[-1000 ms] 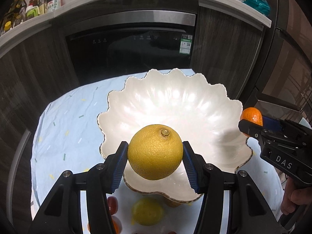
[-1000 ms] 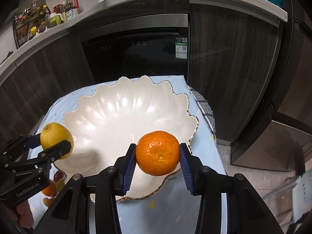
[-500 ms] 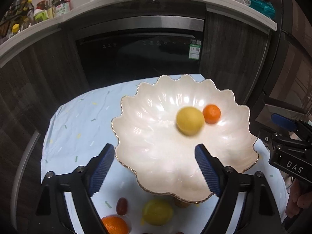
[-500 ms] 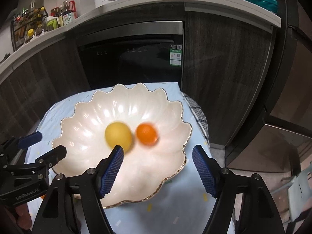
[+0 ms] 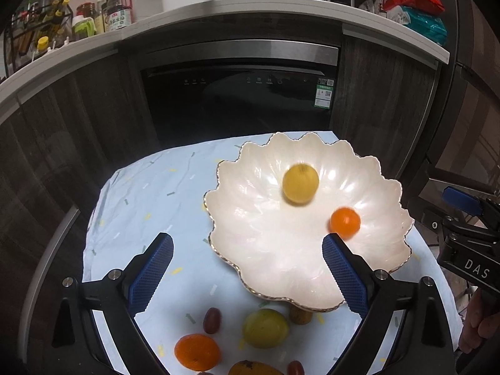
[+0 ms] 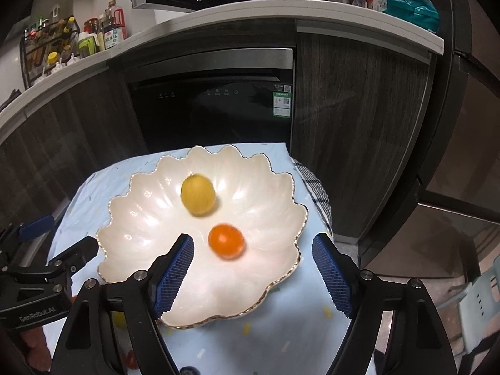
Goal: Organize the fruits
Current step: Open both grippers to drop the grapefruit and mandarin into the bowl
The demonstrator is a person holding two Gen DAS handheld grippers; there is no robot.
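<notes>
the lemon point(image 5: 300, 183) & small orange point(image 5: 345, 222) lie apart in the white bowl point(image 5: 250, 234), both blurry. more fruit, e.g. a green-yellow one point(image 5: 265, 328), is left on the cloth point(image 5: 150, 193) below. left gripper point(image 5: 247, 276) & right gripper point(image 6: 252, 276) are spread wide, holding nothing. next fruit should be set down low, not dropped.

A blurred yellow lemon point(image 5: 300, 187) and smaller orange mandarin point(image 5: 345, 222) lie apart – both inside the scalloped white bowl point(image 5: 250, 193).
</notes>
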